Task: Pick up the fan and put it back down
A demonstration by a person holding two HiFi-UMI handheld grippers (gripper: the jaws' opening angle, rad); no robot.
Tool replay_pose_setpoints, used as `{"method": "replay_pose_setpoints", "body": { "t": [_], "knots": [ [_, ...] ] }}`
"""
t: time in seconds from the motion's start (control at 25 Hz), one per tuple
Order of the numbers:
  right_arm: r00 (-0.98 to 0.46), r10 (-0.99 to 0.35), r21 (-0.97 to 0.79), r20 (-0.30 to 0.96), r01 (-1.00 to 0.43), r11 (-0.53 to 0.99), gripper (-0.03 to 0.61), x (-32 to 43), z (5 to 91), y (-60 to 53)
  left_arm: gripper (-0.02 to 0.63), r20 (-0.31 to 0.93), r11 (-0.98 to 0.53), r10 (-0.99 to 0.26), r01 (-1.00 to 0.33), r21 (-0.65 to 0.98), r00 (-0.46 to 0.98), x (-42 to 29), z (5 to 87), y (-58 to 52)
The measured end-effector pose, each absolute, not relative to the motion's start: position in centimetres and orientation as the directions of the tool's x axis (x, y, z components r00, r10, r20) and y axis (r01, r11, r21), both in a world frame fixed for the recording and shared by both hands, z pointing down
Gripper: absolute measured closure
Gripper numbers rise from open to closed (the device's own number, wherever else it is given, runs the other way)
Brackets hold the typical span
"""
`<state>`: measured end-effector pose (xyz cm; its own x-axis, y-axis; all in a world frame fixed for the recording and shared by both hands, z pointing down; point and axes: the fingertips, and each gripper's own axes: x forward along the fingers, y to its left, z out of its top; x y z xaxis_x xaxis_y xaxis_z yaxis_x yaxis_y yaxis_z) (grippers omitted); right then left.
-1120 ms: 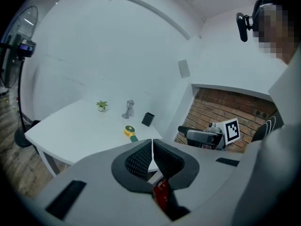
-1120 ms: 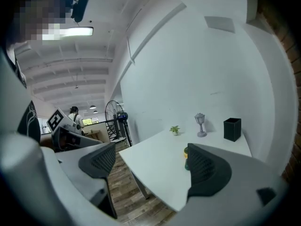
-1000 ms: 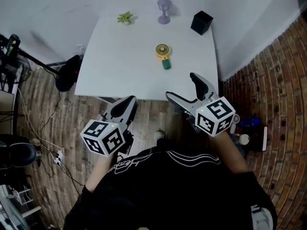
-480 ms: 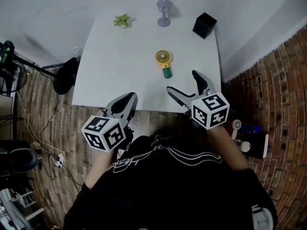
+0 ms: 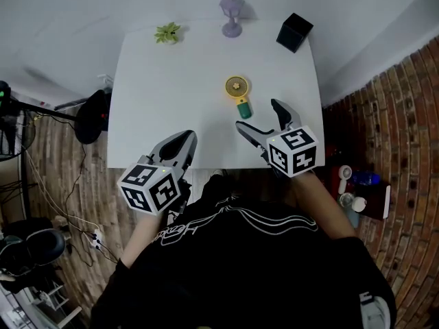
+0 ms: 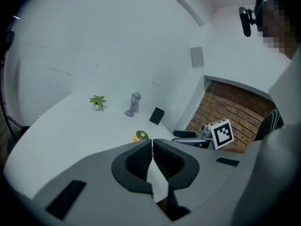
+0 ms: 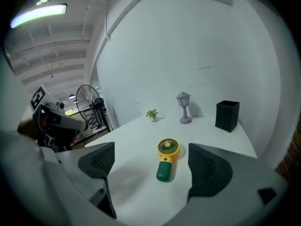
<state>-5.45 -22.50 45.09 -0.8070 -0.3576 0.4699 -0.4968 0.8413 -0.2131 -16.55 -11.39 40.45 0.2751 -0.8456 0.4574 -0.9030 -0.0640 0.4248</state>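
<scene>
From my feed, the fan [image 5: 240,95] lies flat on the white worktop [image 5: 171,94], right of its middle. Its long axis runs from the near edge toward the far wall, only slightly skewed. The yellow round head points away from me and the green handle points back toward the right tongs [image 5: 258,115]. Those tongs are spread wide with nothing between them. In the right gripper view the fan sits just ahead of the gap, handle end nearest, touching neither jaw. The left tongs [image 5: 182,142] are closed together and empty, hanging over the near edge of the worktop, well apart from the fan.

Along the far edge I see a small plant [image 5: 167,33], a little lilac lamp [image 5: 232,16] and a black box [image 5: 294,33].

Compared with a second ago, the right tongs have moved from off the near edge to over the worktop, close to the handle. The fan has not moved, and the left tongs have barely shifted.
</scene>
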Motion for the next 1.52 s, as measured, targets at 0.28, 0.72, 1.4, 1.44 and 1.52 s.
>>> {"method": "replay_pose_setpoints", "body": {
  "t": [0.28,0.72,1.4,1.44,1.52],
  "knots": [
    [-0.749,-0.388,-0.181,0.537,-0.551,0.815,0.105,-7.5,48.1,-24.5,0.578,0.471,-0.102,-0.820,-0.893,0.438,0.325,-19.5,41.6,-14.6],
    [-0.656,-0.416,-0.126,0.629,-0.615,0.778,0.133,-8.8,53.1,-26.5,0.578,0.462,-0.169,-0.799,-0.881,0.441,0.385,-22.3,42.4,-18.1],
    [-0.572,-0.415,-0.099,0.707,-0.662,0.743,0.195,-10.6,57.4,-27.9,0.578,0.495,-0.169,-0.771,-0.878,0.447,0.400,-26.1,44.7,-19.5],
    [-0.565,-0.422,-0.090,0.709,-0.666,0.741,0.205,-10.6,57.5,-28.0,0.578,0.496,-0.169,-0.769,-0.877,0.450,0.403,-26.1,44.8,-19.6],
    [-0.552,-0.440,-0.069,0.708,-0.674,0.735,0.252,-10.6,57.6,-28.3,0.578,0.497,-0.172,-0.766,-0.875,0.453,0.408,-26.2,45.0,-19.7]
  ]
}}
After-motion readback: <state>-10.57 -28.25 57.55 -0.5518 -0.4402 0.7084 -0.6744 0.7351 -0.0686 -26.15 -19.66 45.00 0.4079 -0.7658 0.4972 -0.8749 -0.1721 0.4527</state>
